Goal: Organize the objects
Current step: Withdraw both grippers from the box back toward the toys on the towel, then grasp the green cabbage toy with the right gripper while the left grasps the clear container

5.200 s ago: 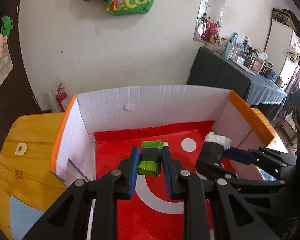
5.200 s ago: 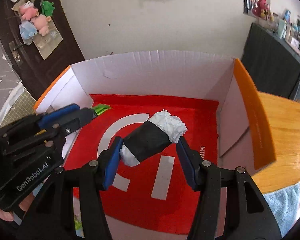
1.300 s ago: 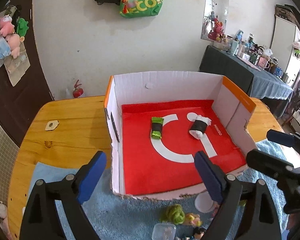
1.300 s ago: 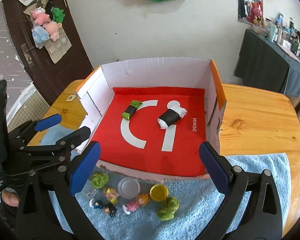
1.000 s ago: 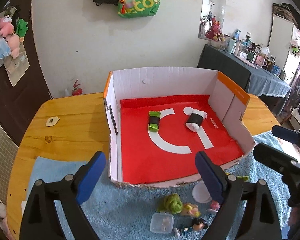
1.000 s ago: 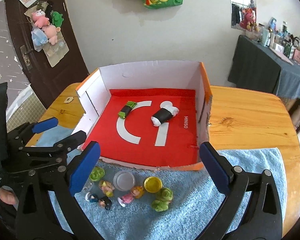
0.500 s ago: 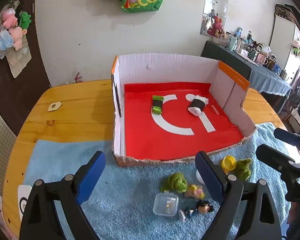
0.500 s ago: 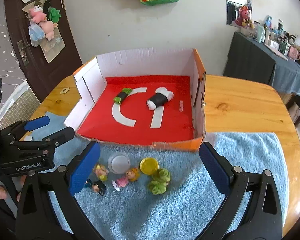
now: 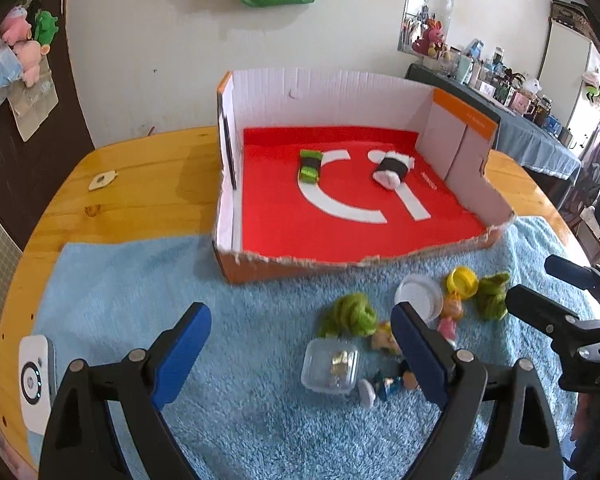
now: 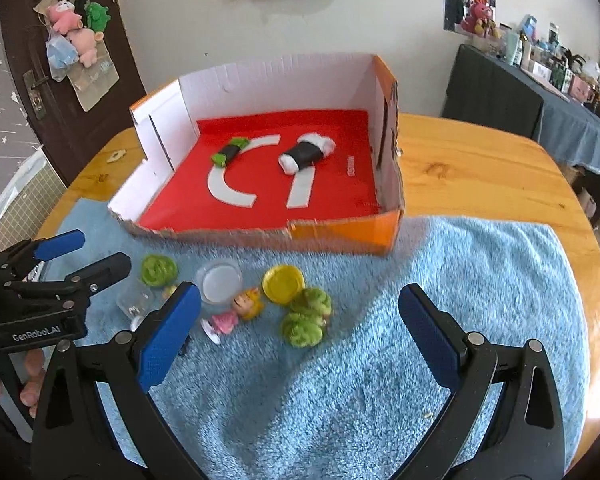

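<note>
An open cardboard box (image 9: 328, 92) (image 10: 276, 80) with a red floor holds a green roll (image 9: 310, 165) (image 10: 229, 151) and a black-and-white roll (image 9: 392, 167) (image 10: 306, 153). In front of it, on a blue towel (image 9: 140, 280) (image 10: 460, 280), lie green yarn balls (image 9: 350, 314) (image 10: 306, 318), a yellow lid (image 9: 463, 279) (image 10: 283, 283), a white lid (image 9: 418, 298) (image 10: 219, 276), a clear small box (image 9: 331, 365) and small figurines (image 10: 236, 310). My left gripper (image 9: 300, 348) and my right gripper (image 10: 300, 340) are both open and empty, above the towel short of the toys.
The towel lies on a round wooden table (image 9: 148, 184) (image 10: 480, 168). A white device (image 9: 36, 380) sits at the towel's left edge. A small wooden tag (image 9: 102, 180) lies on the table left of the box.
Both grippers let go of the rolls inside the box, opened wide and pulled back toward me. The toys on the towel have come into view.
</note>
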Motion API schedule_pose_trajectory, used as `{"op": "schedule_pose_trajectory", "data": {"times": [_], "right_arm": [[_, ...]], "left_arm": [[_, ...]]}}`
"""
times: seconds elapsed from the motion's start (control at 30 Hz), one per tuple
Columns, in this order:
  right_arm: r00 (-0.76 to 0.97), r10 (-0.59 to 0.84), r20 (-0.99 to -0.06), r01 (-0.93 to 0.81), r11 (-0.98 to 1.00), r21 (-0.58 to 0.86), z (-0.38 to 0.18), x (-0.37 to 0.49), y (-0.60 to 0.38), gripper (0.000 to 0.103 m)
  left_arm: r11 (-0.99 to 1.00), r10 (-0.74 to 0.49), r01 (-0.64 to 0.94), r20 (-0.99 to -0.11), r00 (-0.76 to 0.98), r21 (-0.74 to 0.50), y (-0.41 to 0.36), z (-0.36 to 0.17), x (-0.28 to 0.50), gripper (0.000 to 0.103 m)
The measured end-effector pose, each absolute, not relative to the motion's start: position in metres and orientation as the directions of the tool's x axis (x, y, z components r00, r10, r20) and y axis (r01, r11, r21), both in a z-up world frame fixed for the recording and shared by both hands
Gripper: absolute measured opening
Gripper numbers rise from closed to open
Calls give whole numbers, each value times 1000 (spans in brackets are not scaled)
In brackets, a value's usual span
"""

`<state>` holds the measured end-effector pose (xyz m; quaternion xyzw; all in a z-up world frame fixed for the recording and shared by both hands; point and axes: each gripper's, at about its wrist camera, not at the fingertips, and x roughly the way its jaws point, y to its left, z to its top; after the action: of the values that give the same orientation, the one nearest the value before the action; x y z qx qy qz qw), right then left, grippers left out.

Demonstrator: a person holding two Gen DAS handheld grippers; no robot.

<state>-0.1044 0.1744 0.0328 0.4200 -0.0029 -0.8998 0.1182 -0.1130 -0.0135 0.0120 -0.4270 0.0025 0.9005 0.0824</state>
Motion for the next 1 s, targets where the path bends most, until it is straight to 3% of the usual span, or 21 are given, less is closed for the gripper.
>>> {"op": "schedule_pose_trajectory", "data": {"times": [0.63,0.67,0.73,1.0], "right_arm": [[-610,-159,-776,187,-981,54,7,-99,186,100],[-610,-159,-776,188,-981,53,7,-99,187,98],[-610,-160,-776,191,-980,51,7,-99,187,83],[-586,-171,-792,206,-977,59,0,-104,185,62]], "left_arm": [[-985,154,-157,-798,-582,-76,-14,-15,-104,97],[-985,154,-157,-799,-581,-75,-15,-16,-103,97],[-985,154,-158,-800,-579,-75,-15,-18,-103,96],[-982,160,-173,-802,-576,-72,-13,-21,-102,85]]}}
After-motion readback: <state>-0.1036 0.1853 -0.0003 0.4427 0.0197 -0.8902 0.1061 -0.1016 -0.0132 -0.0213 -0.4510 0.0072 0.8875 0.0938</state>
